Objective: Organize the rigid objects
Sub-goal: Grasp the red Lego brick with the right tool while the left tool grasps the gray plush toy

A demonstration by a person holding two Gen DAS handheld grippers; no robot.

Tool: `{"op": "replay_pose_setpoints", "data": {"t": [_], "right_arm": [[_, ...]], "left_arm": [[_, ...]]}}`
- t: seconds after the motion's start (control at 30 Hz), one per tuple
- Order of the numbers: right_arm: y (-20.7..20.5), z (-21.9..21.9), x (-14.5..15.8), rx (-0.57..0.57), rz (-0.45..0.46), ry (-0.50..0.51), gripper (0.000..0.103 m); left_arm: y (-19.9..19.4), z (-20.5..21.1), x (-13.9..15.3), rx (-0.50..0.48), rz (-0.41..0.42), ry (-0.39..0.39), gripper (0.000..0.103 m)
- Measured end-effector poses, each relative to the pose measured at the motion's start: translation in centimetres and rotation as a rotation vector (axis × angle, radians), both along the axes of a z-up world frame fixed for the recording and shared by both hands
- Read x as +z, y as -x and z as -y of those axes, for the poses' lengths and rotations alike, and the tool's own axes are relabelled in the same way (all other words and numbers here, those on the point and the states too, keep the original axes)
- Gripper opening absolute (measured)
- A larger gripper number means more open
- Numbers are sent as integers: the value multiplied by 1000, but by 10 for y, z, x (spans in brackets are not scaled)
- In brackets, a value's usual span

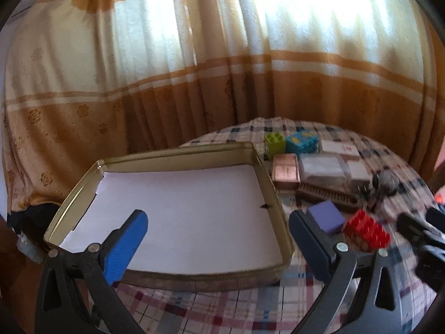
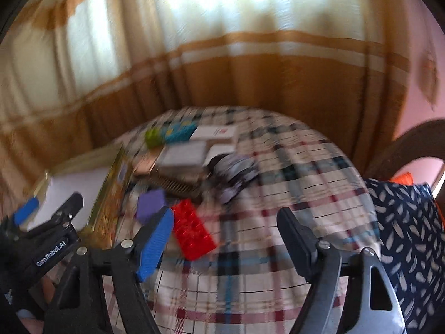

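We hover both grippers beside the tin tray, nothing picked up yet

Our left gripper (image 1: 218,239) gapes wide over the paper-lined tin tray (image 1: 278,194), holding nothing; our right gripper (image 2: 225,236) stands parted and empty, the red brick (image 2: 193,229) just ahead of its blue finger (image 2: 154,243), the purple block (image 2: 150,201) beyond; a rushed, blurred approach could knock the brick aside or pinch the checked tablecloth (image 2: 278,167) instead

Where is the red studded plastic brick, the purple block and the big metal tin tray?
Red studded plastic brick (image 2: 193,232): right wrist view, on its studded top.
Purple block (image 1: 325,217): left wrist view, on its top face.
Big metal tin tray (image 1: 178,154): left wrist view, on its far rim.
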State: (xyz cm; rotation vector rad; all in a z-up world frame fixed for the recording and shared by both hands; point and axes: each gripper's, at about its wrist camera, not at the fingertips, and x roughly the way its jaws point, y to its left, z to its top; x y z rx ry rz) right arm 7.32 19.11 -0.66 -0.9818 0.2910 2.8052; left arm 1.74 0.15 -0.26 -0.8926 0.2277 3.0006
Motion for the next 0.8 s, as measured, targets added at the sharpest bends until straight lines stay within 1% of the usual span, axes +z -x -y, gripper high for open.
{"op": "replay_pose_setpoints", "data": {"t": [0.1,0.17,0.2,0.23,0.3,0.33,0.37,0.4,0.5,0.63,0.73,0.8], "right_arm": [[17,8,-8,71,71,-18,78],[33,14,-16,118,143,-37,71],[38,16,-19,130,167,-44,61],[44,17,-23,147,194,-46,55],[54,20,-29,171,238,-55,49],[56,21,-32,180,252,-65,49],[57,25,-33,189,249,-92,49],[57,26,-34,200,254,-93,49],[53,25,-33,217,240,-79,34],[47,15,-26,197,203,-38,34],[32,-2,-13,159,138,17,34],[17,-16,-4,115,96,54,34]], "left_arm": [[-2,1,0,-20,29,3,103],[-2,1,1,-20,42,3,103],[-3,1,1,-20,50,1,103],[-2,0,2,-21,58,0,103],[-1,0,4,-18,63,-5,103],[-2,-1,5,-19,63,-7,103],[-3,-1,5,-21,63,-8,103],[-3,-2,5,-23,63,-5,103],[-2,-5,4,-34,71,-1,103],[-5,-18,7,-98,67,-3,103],[-7,-32,12,-145,53,10,103],[-7,-42,16,-176,43,0,103]]}}
